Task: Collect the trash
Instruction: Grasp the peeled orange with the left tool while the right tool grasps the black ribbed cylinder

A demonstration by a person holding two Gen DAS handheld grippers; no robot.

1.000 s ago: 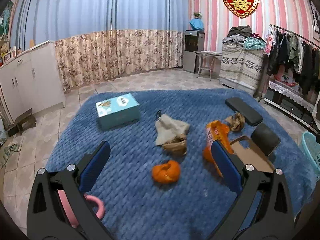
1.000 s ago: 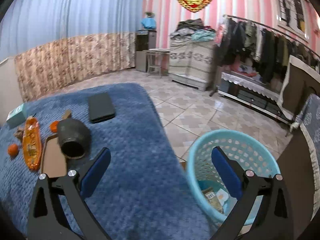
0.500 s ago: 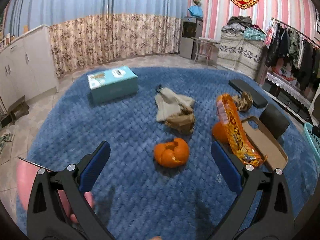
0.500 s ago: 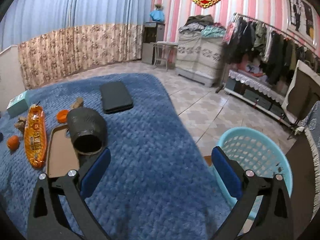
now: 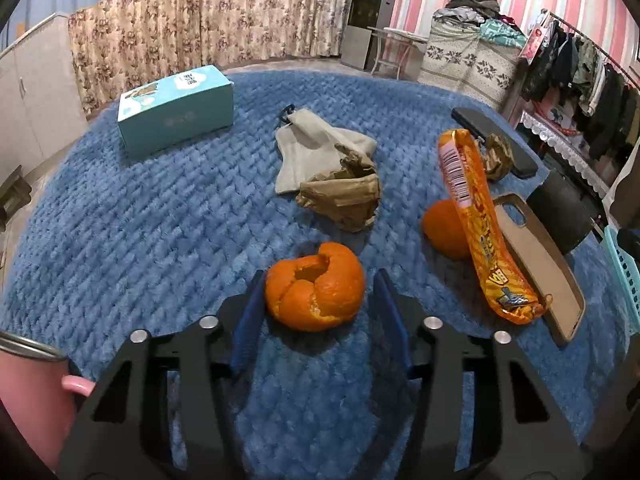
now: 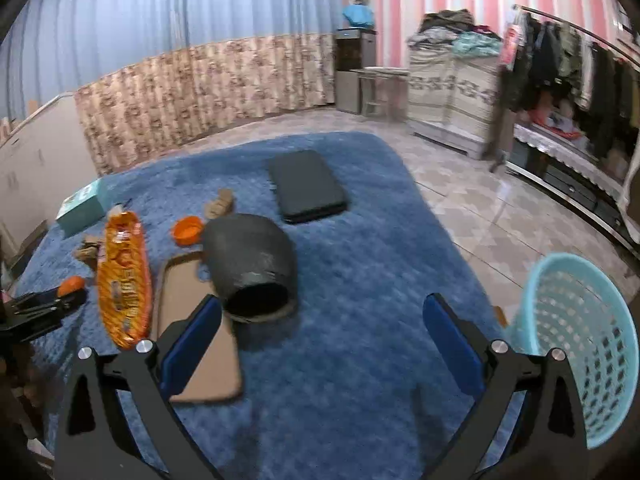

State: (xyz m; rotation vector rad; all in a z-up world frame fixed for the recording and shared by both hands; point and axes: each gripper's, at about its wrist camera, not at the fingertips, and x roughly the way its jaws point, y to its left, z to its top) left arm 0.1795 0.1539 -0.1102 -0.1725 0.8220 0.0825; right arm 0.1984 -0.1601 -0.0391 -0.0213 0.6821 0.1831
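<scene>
An emptied orange peel (image 5: 316, 288) lies on the blue blanket (image 5: 160, 216), right between the blue pads of my left gripper (image 5: 319, 278). The jaws are closing: the left pad is at the peel's side, while the right pad still shows a thin gap. More trash lies beyond: an orange snack wrapper (image 5: 476, 224), a second peel (image 5: 444, 228), crumpled brown paper (image 5: 344, 196). My right gripper (image 6: 322, 303) hangs wide open over bare blanket, empty, with a black pot (image 6: 252, 264) just ahead and the light blue basket (image 6: 576, 344) to its right.
A teal tissue box (image 5: 176, 108), a beige cloth bag (image 5: 312, 144), a tan phone case (image 6: 196, 320) and a flat black case (image 6: 308, 184) lie on the blanket. A pink mug (image 5: 32, 392) sits at my lower left. Tiled floor, a clothes rack and cabinets surround the blanket.
My left gripper dropped down onto the orange peel and its jaws narrowed around it. My right gripper swung left, so the basket slid to the right edge and the pot came nearer.
</scene>
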